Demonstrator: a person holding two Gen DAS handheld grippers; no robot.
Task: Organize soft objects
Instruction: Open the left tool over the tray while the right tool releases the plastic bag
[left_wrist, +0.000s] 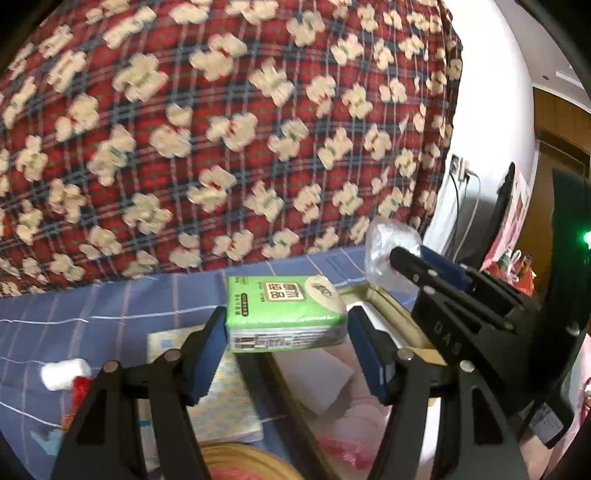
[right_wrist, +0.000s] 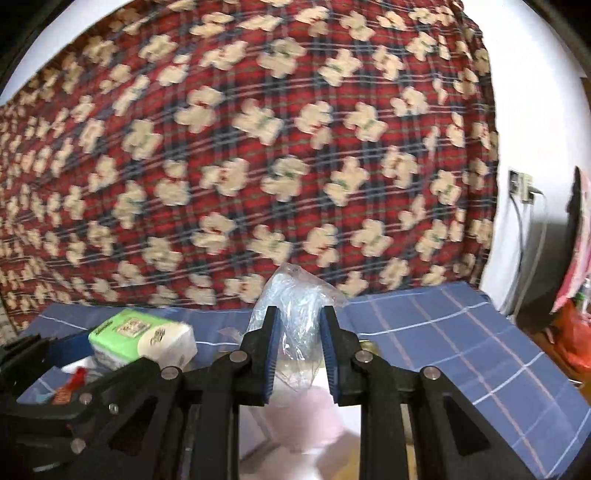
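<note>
Behind everything hangs the big red plaid blanket (left_wrist: 229, 122) with its cream bear print, draped down to the blue checked bed sheet (right_wrist: 443, 332). Nothing of it blocks you, but it closes off the far side. Below both tools sits an open box (left_wrist: 384, 314) with pale pink cloth inside, near you and slightly right. That looks like the drop spot.

Your left tool (left_wrist: 286, 332) is clamped on the green tissue pack (left_wrist: 284, 310), pads pressing its short ends, and the pack is held up over the bed. It's light and squashy, so it'll dent rather than slip. Keep hold of the ends, not the glossy top.

Your right tool (right_wrist: 299, 343) is pinched nearly together on the clear plastic bag (right_wrist: 295, 317), crumpled between the pads. It weighs next to nothing and it's slick and floppy, so grip the bunched part.

The two tools are close side by side; watch they don't knock. At the near left lie a yellow patterned pad (left_wrist: 225, 402) and a small white roll (left_wrist: 64, 373), out of the way.
</note>
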